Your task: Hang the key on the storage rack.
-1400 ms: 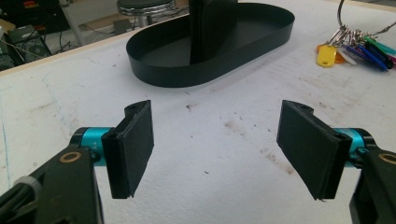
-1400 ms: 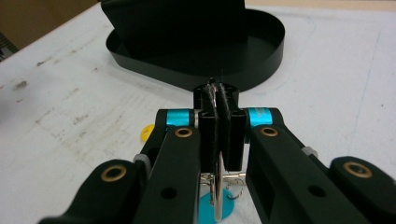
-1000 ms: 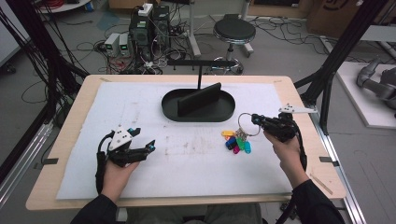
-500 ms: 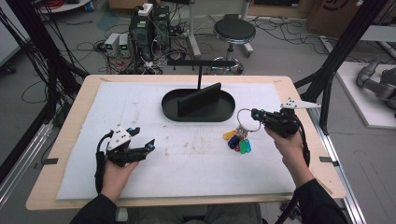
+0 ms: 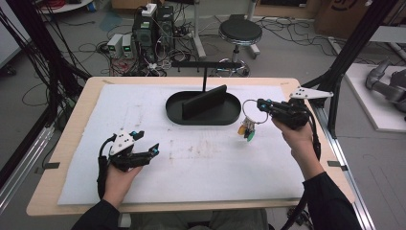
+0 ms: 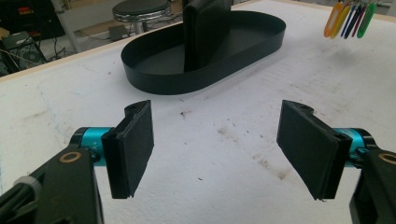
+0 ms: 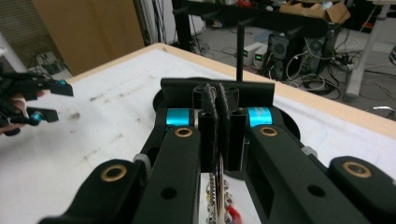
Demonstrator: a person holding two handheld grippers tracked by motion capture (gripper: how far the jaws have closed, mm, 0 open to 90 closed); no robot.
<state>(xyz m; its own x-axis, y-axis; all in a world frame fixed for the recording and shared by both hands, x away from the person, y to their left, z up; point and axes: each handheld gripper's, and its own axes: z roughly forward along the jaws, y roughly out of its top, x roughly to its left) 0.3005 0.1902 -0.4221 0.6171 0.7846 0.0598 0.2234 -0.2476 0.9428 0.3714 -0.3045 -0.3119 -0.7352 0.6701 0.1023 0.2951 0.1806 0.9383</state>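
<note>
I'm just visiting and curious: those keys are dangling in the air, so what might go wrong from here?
The right gripper pinches only the thin key ring, so the bunch of keys could slip and drop onto the table. Hanging loose, it may also swing and knock the black tray beside it.

The tray sits at the rear centre of the worktop, the key ring hangs just right of it, and the left gripper lies front left.
</note>
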